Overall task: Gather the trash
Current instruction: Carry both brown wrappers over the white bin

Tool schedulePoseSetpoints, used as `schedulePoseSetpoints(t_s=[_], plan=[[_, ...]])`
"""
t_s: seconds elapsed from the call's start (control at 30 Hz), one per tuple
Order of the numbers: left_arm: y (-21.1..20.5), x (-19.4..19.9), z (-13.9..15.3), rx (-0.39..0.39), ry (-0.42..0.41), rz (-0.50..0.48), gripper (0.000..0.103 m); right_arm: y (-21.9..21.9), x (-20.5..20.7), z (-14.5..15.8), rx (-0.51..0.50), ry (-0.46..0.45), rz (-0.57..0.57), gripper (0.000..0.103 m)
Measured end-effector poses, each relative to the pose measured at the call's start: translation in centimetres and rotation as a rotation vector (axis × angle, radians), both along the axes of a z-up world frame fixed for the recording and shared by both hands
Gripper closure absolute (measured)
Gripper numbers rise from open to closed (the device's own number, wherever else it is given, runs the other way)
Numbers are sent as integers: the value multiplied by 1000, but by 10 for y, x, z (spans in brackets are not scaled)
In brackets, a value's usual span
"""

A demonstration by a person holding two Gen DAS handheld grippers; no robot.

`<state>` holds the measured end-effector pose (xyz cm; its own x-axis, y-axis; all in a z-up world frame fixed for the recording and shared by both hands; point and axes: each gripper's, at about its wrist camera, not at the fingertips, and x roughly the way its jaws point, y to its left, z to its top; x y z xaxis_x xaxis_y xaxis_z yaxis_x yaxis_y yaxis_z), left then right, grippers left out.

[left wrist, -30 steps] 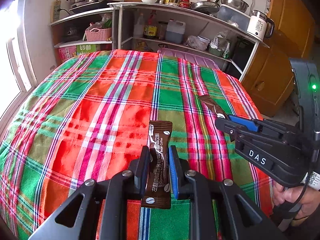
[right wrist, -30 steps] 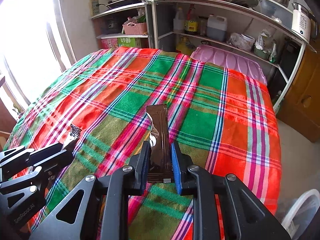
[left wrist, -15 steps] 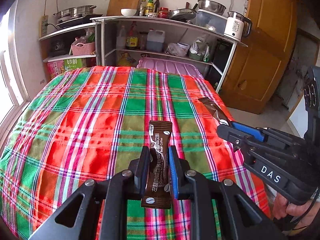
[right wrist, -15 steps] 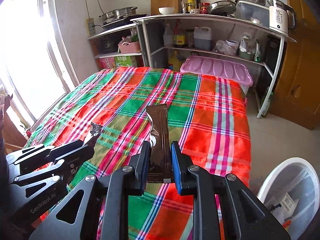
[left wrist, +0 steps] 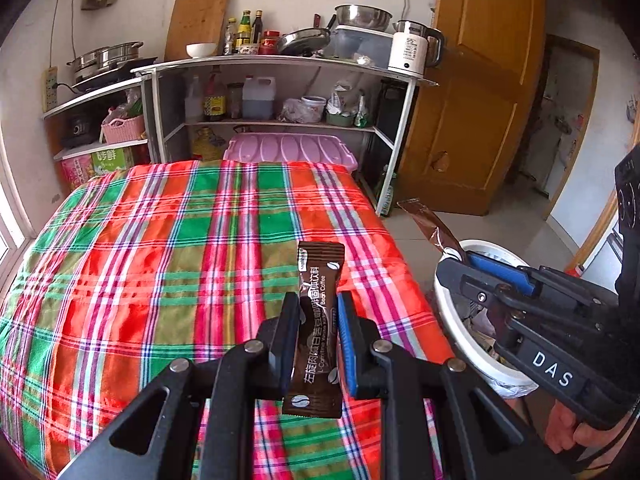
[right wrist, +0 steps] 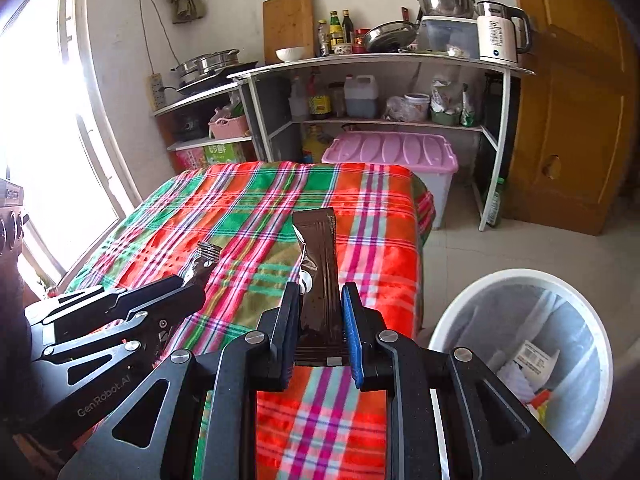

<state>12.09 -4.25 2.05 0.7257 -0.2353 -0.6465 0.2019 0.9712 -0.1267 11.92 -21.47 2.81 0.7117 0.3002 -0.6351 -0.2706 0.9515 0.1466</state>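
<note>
My left gripper (left wrist: 318, 316) is shut on a brown coffee sachet (left wrist: 318, 328) printed with white lettering, held above the near right part of the plaid tablecloth (left wrist: 168, 256). My right gripper (right wrist: 320, 308) is shut on a second brown sachet (right wrist: 320, 264), its plain side up. In the left wrist view that right gripper (left wrist: 460, 258) reaches over the rim of a white trash bin (left wrist: 452, 320) with its sachet (left wrist: 428, 222) sticking up. The right wrist view shows the bin (right wrist: 448, 328) on the floor at lower right, lined with a bag and holding several scraps, and the left gripper (right wrist: 200, 276) at left.
Kitchen shelves (left wrist: 280, 64) with pots, bottles and a kettle (left wrist: 412, 48) stand behind the table. A pink-lidded storage box (right wrist: 388, 148) sits under them. A wooden door (left wrist: 480, 92) is at the right, a bright window (right wrist: 36, 120) at the left. A hand (left wrist: 576, 432) grips the right tool.
Both grippers have drawn back and to the right from the table's middle, each keeping its sachet. The white bin has come into view, and the right gripper now hangs over its rim.
</note>
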Motion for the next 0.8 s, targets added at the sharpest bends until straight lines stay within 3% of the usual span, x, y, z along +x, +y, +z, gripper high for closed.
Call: schedulePoseSetpoints(t_s=[0.5, 0.8], plan=[[-111, -4, 7, 15, 2, -218, 82, -111, -41, 3, 21, 7, -213, 81], [-172, 5, -15, 23, 80, -318, 82, -175, -36, -25, 1, 92, -335, 81]])
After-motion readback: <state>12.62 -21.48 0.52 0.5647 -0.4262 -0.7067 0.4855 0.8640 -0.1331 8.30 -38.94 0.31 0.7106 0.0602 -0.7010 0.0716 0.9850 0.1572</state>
